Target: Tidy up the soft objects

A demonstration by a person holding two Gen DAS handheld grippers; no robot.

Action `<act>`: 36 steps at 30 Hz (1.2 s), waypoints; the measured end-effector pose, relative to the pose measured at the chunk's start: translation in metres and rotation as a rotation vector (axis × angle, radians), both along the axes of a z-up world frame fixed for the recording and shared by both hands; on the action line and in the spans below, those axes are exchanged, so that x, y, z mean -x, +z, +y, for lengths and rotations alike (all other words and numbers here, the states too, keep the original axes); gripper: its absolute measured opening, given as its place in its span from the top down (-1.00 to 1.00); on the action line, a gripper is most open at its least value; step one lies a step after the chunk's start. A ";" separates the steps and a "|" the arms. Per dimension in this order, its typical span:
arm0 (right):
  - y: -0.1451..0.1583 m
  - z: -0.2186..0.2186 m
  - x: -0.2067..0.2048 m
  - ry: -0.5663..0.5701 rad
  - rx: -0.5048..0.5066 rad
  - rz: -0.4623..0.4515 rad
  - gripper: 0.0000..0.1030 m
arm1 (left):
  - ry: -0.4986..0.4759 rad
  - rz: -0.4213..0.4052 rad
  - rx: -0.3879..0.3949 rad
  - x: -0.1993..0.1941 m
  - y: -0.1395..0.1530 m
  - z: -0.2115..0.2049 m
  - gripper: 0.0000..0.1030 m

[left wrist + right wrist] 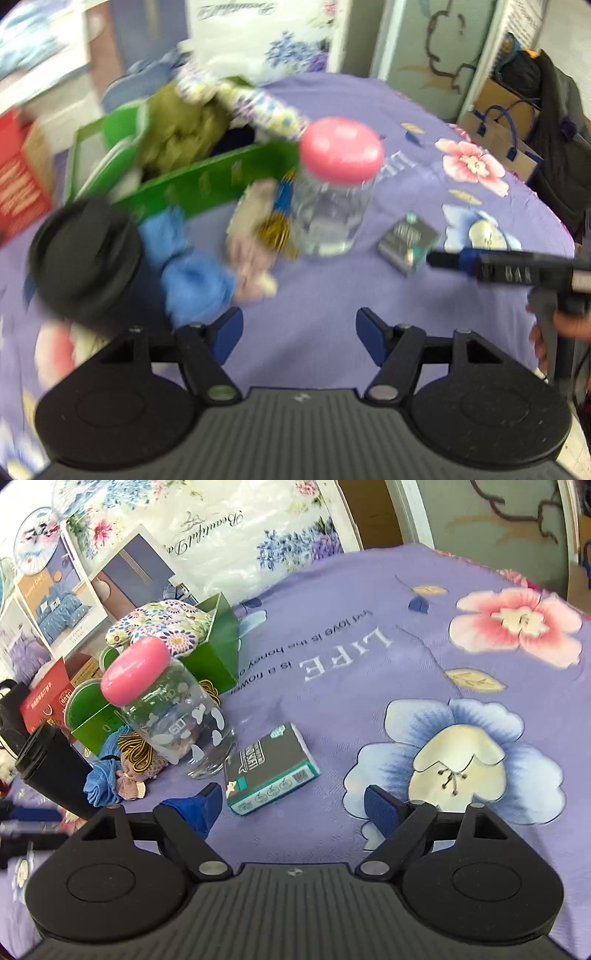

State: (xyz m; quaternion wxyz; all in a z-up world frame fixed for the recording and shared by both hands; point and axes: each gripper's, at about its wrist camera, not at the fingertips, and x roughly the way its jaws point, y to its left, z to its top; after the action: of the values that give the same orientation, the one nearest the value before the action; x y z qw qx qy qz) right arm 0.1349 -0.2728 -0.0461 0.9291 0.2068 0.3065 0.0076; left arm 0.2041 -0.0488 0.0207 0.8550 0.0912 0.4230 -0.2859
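Observation:
A green box (pixel 207 181) (pixel 218 653) holds an olive cloth (pixel 177 133) and a floral fabric piece (pixel 255 107) (pixel 166 624). On the purple floral cloth before it lie a blue soft piece (pixel 192 273) (pixel 101 781), a pinkish soft piece (pixel 251 236) (pixel 129 779) and a gold-and-black braided item (pixel 275 229) (pixel 138 749). My left gripper (pixel 299 332) is open and empty, just right of the blue piece. My right gripper (pixel 295 805) is open and empty, near a small grey-and-teal box (pixel 269 768) (pixel 406 243).
A clear jar with a pink lid (pixel 332 188) (pixel 173 709) stands by the green box. A black cup (pixel 88 266) (pixel 51 768) stands at the left. A red box (pixel 18 184) (pixel 48 698) lies behind. The other gripper's arm (pixel 517 273) enters from the right.

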 end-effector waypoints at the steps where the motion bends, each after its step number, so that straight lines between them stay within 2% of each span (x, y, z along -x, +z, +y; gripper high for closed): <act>1: 0.001 -0.001 0.001 0.007 -0.002 -0.003 -0.37 | 0.001 0.016 0.000 -0.010 -0.002 -0.005 -0.33; 4: 0.005 -0.005 0.005 0.025 -0.015 -0.018 -0.37 | 0.012 0.067 -0.001 -0.038 -0.010 -0.016 -0.33; 9: 0.009 -0.015 0.004 0.037 -0.011 -0.031 -0.37 | 0.094 0.011 -0.115 -0.058 -0.016 -0.036 -0.34; 11: 0.013 -0.014 0.001 0.075 0.022 -0.019 -0.37 | 0.118 0.008 -0.132 -0.066 -0.017 -0.041 -0.35; 16: 0.025 -0.008 -0.004 0.153 0.170 0.002 -0.37 | 0.098 0.042 -0.181 -0.084 -0.039 -0.051 -0.36; 20: 0.025 -0.015 -0.004 0.166 0.119 0.001 -0.38 | 0.097 0.039 -0.224 -0.102 -0.057 -0.057 -0.36; 24: 0.022 -0.017 -0.003 0.151 0.103 0.014 -0.38 | 0.031 -0.019 -0.193 -0.096 -0.053 -0.049 -0.36; 27: 0.019 -0.021 -0.002 0.126 0.080 0.028 -0.38 | -0.091 -0.021 -0.115 -0.074 -0.050 -0.036 -0.36; 32: 0.020 -0.026 -0.003 0.104 0.046 0.028 -0.38 | -0.170 0.047 -0.009 -0.031 -0.045 -0.018 -0.36; 36: 0.025 -0.020 -0.005 0.125 0.068 0.013 -0.38 | -0.234 0.045 -0.004 0.006 -0.033 -0.009 -0.38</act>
State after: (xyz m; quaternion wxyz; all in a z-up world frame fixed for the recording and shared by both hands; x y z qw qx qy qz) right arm 0.1403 -0.2927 -0.0215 0.9313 0.1554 0.3249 0.0540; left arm 0.1977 -0.0579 -0.0125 0.8058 0.1353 0.4293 -0.3849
